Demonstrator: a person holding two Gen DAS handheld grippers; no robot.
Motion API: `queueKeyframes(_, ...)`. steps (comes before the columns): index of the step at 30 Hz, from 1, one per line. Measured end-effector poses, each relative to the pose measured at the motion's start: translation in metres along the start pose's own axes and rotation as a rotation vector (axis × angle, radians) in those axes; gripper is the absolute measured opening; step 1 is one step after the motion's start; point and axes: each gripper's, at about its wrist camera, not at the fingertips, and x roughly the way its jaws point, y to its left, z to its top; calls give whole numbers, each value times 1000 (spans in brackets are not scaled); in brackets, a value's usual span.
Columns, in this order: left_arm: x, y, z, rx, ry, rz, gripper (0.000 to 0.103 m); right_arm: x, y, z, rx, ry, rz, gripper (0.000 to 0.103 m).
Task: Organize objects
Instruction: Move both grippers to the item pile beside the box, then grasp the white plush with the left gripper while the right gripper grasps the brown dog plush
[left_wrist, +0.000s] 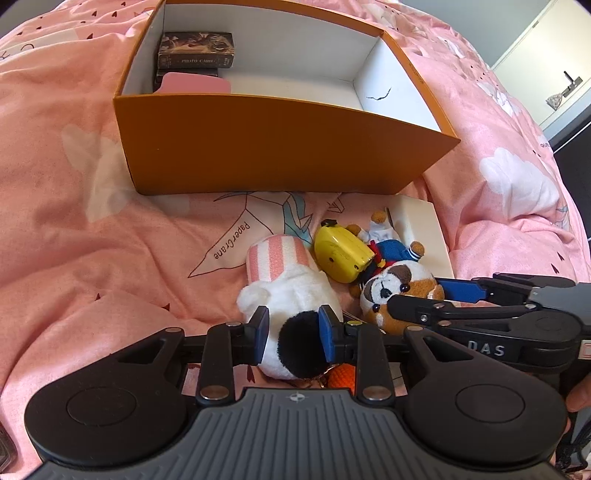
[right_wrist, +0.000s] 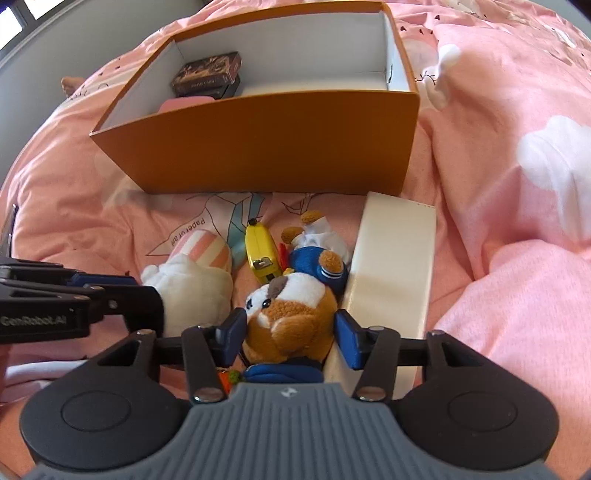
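Between my left gripper's (left_wrist: 293, 338) blue pads sits the white plush's (left_wrist: 291, 295) black ear, seemingly pinched. My right gripper (right_wrist: 291, 332) gapes around the brown plush (right_wrist: 291, 314), gripping nothing. Both toys lie just before the orange box (left_wrist: 280, 147); an ear-only hold could slip, and the crowded grippers may collide.

A home bedroom. Directly beneath and ahead of the tool spreads a pink duvet (left_wrist: 92, 155) printed with white clouds and paper cranes. Beyond it to the far right stands a pale wardrobe door (left_wrist: 550, 40).
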Motion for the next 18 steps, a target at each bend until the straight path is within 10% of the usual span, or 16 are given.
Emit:
queueKeyframes(6, 8, -4, 3, 17, 41, -25, 67, 8, 3, 4, -9, 11, 26, 52)
queueKeyframes(12, 15, -2, 3, -28, 60, -87, 68, 11, 0, 5, 1, 28, 55, 53)
queueKeyframes(18, -6, -40, -3, 213, -25, 22, 65, 10, -11, 8, 52, 34, 101, 50)
